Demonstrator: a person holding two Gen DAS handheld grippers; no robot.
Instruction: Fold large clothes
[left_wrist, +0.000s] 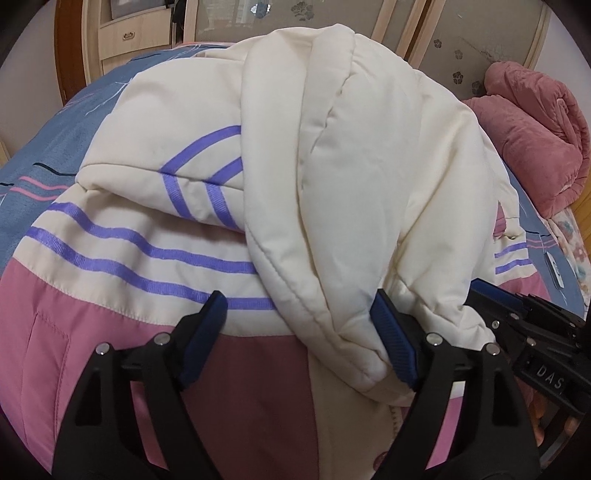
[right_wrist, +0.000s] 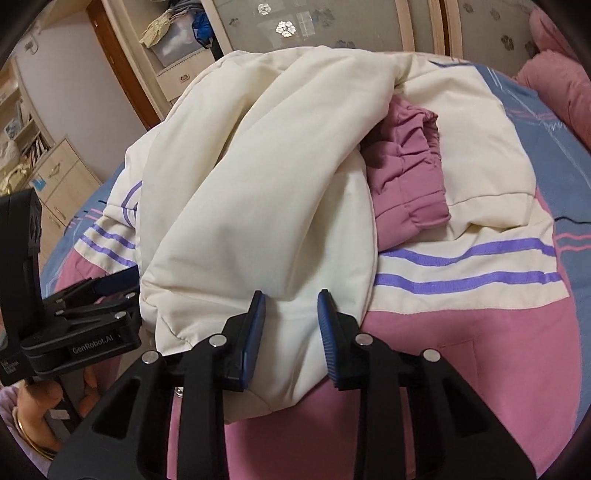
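Note:
A padded jacket (left_wrist: 155, 266), cream above and pink below with purple stripes, lies spread on the bed. Its cream hood (left_wrist: 332, 184) is folded down over the body. My left gripper (left_wrist: 299, 310) stands open over the pink and cream seam; the hood's edge lies between the pads and touches the right one. In the right wrist view, my right gripper (right_wrist: 291, 299) is shut on a bunch of the cream hood (right_wrist: 258, 184). A pink sleeve cuff (right_wrist: 406, 177) pokes out beside the hood. Each gripper shows in the other's view: the right gripper (left_wrist: 517, 317) and the left gripper (right_wrist: 92, 299).
The bed's blue sheet (left_wrist: 55, 147) shows around the jacket. A rolled pink blanket (left_wrist: 535, 129) lies at the bed's far right. Wooden wardrobes and drawers (right_wrist: 55, 177) stand behind and left. A hand with a bangle (right_wrist: 33, 410) holds the left gripper.

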